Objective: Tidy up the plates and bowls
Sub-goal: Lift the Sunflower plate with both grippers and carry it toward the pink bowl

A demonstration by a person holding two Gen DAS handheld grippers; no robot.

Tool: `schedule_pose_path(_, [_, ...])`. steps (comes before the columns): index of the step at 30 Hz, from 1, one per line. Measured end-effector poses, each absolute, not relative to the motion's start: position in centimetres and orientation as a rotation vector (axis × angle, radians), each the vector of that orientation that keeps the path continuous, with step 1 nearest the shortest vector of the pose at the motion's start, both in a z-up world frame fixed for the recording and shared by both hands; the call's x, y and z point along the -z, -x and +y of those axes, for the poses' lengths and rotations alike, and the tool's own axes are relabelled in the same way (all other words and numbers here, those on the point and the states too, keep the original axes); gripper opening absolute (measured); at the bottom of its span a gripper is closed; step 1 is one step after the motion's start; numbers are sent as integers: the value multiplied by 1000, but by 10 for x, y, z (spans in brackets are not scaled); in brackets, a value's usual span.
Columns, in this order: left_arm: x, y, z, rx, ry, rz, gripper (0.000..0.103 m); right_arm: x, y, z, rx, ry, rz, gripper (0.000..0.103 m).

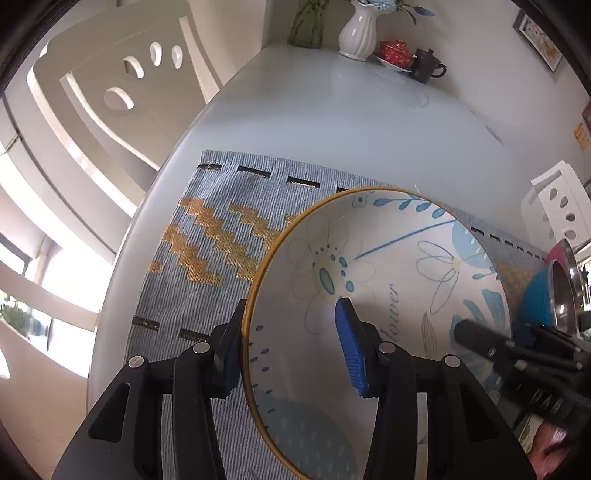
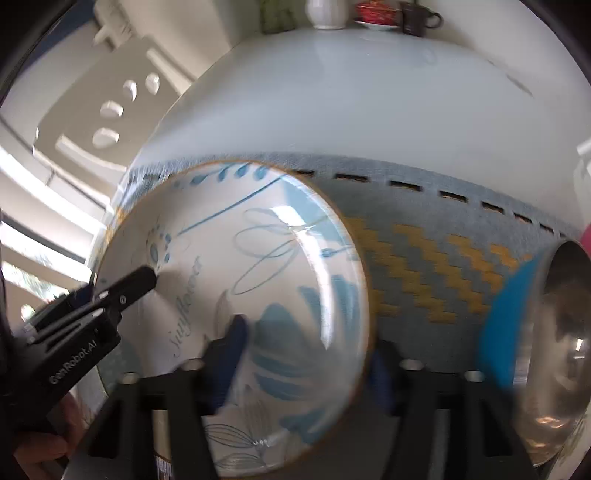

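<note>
A large white bowl (image 1: pixel 388 258) with blue flowers and a gold rim sits on the blue-grey placemat (image 1: pixel 221 236). My left gripper (image 1: pixel 291 306) straddles its left rim, with one pad outside against the rim and the blue pad inside on the wall. It is shut on the bowl. My right gripper (image 2: pixel 310 339) straddles the opposite rim of the same bowl (image 2: pixel 240 280) in the same way and is shut on it. In the right wrist view the left gripper's inner finger (image 2: pixel 144 278) touches the bowl's inside.
A steel bowl with a blue outside (image 2: pixel 554 350) stands on the mat just right of the floral bowl, with something pink behind it. At the table's far end stand a white vase (image 1: pixel 356 33), a red cup (image 1: pixel 395 50) and a dark mug (image 1: pixel 424 66). White chairs (image 1: pixel 122 92) flank the table.
</note>
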State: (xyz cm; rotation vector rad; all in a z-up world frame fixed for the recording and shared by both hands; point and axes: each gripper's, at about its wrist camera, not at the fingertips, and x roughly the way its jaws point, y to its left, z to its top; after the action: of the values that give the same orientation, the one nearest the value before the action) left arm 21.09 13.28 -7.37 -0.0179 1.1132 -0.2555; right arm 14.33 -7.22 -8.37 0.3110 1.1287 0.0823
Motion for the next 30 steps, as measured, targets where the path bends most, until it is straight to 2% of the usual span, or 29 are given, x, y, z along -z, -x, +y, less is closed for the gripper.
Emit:
schedule_pose_path(4, [71, -211, 131, 243, -2, 1112, 44, 84, -139, -64, -71, -219, 1101, 47])
schedule_pose_path(8, [65, -209, 135, 255, -18, 1095, 43, 81, -136, -70, -105, -289, 1091, 47])
schedule_pose_path(17, [46, -198, 151, 246, 12, 1053, 43, 54, -119, -57, -165, -248, 1007, 47])
schedule_pose_path(30, [-17, -152, 153, 213, -10, 950, 43, 7, -71, -61, -219, -299, 917, 47])
